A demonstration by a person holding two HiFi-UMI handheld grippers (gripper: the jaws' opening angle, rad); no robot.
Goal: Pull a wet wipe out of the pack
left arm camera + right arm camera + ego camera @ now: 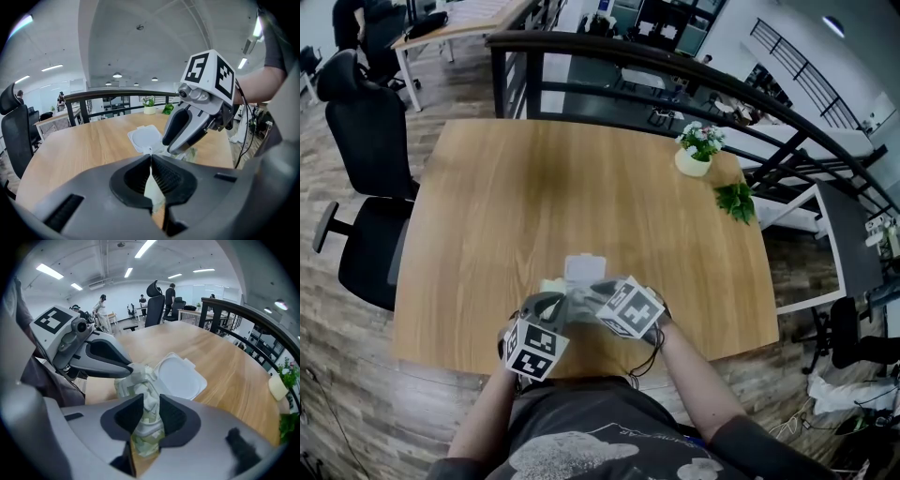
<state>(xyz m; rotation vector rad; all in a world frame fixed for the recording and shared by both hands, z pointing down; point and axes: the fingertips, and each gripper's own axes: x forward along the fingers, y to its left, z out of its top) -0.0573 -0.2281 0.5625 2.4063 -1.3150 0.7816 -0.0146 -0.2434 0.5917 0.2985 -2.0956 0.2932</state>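
So the left gripper [151,159] had its jaws pressed right together, pinching a thin pale bit of the pack's [123,387] edge. From the right gripper view you could see its tip sitting on the crumpled left end of that green-and-white pack.

Meanwhile the right gripper [151,401] was pointing steeply down over the pack, its jaws only partly apart and clamped on a bunched-up white wet wipe [149,389]. The wipe filled the gap between the two dark pads and rose out of the pack's top. I couldn't tell whether its lower end was free of the opening.

The white lid [180,378] was flipped fully open and lay flat on the wood just behind the pack, on the far side from the person.

All of this was close to the near edge of the wooden table [534,206], right in front of the person's chest, the two grippers nearly touching. Way off at the far right corner sat a small potted plant [695,159], and a black office chair [370,141] stood beside the table's left side.
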